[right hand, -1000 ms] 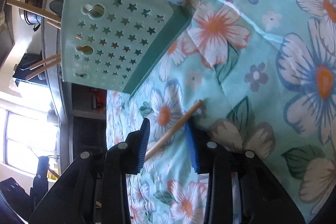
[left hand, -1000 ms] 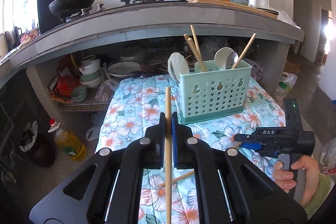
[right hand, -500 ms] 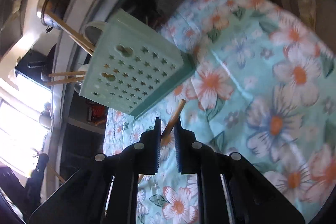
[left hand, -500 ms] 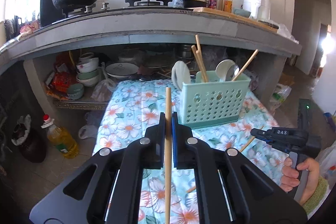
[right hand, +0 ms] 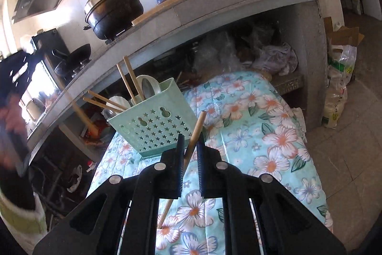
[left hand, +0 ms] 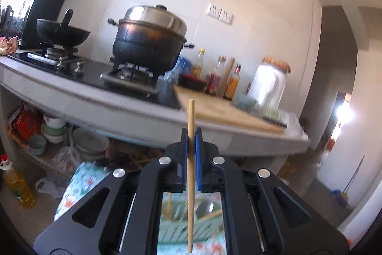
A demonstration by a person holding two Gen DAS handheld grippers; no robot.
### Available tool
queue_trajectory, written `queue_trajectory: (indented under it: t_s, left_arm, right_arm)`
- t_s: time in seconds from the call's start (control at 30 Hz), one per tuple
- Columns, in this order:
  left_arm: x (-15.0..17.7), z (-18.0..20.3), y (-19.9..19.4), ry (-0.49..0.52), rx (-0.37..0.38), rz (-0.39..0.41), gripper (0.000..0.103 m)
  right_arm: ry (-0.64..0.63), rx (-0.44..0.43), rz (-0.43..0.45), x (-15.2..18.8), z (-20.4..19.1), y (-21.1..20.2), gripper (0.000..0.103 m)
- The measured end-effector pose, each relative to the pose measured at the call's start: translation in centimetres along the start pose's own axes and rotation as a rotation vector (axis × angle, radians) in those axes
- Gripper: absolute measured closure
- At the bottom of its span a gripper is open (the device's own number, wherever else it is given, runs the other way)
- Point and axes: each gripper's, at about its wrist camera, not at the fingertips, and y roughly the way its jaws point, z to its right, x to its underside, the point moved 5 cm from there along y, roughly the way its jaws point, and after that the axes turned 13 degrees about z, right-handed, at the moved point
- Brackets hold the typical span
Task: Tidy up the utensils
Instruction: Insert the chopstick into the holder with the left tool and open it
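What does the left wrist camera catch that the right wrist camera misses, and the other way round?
Only the left: the yellow oil bottle on the floor and stacked bowls under the counter. Only the right: the mint-green star-punched utensil basket seen whole on the floral cloth, and a blurred left gripper. Both: the black lidded pot and a wooden chopstick pinched between the fingers.

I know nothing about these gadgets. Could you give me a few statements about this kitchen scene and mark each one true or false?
1. Each gripper holds a chopstick. True: left gripper clamps one chopstick, right gripper another.
2. The green basket is empty. False: chopsticks and spoons stand in it.
3. The basket sits on a floral cloth. True.
4. The big pot has no lid. False: a metal lid covers it.
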Motion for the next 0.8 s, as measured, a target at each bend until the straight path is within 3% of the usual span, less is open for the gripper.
queue_trajectory:
  t_s: [0.17, 0.37, 0.6, 0.67, 0.8]
  left_arm:
    - [-0.1, 1.7, 4.5, 0.039, -0.055, 0.082, 0.098]
    - [3.0, 0.8, 8.7, 0.068, -0.151, 0.052, 0.098]
    - [7.5, -0.6, 9.3, 0.017, -0.135, -0.047, 0.095]
    - [7.9, -0.7, 8.5, 0.011, -0.113, -0.057, 0.078]
    - [7.7, -0.8, 6.5, -0.007, -0.079, -0.04, 0.057]
  right_arm:
    - [0.024, -0.028, -0.001, 0.1, 0.3, 0.0, 0.093]
    - [0.018, -0.051, 0.008, -0.5, 0.4, -0.3, 0.094]
    - [0.01, -0.063, 0.003, -0.5, 0.2, -0.3, 0.094]
    - [0.013, -0.065, 0.0, -0.5, 0.2, -0.4, 0.094]
    - [0.003, -0.066, 0.005, -0.8, -0.1, -0.8, 0.094]
